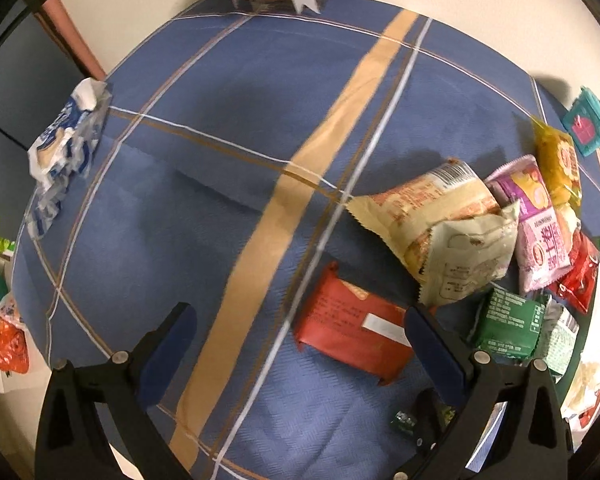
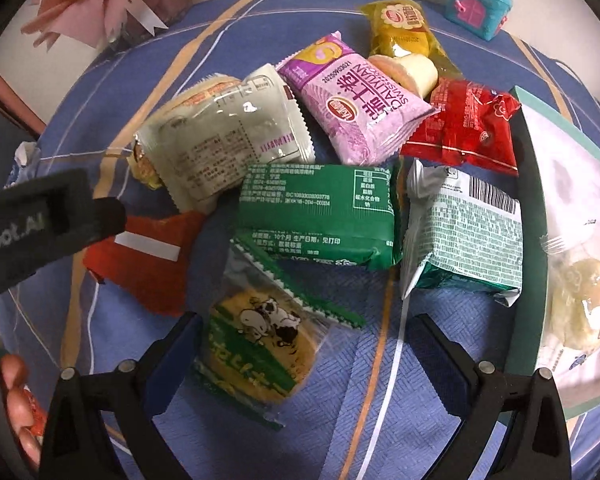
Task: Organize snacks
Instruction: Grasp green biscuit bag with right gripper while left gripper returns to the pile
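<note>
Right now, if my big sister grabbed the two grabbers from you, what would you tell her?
Left gripper: open, empty, over the blue cloth, with the red packet just beside its right finger.
Right gripper: open, nothing gripped yet, with the see-through cow snack lying between its fingers.
The rest are heaped loose on the cloth: dark green packet, light green packet, purple roll, red bag, yellow cake, beige packet.
Done: one white bag lies in the tray on the right.
Left: all the loose snacks.
</note>
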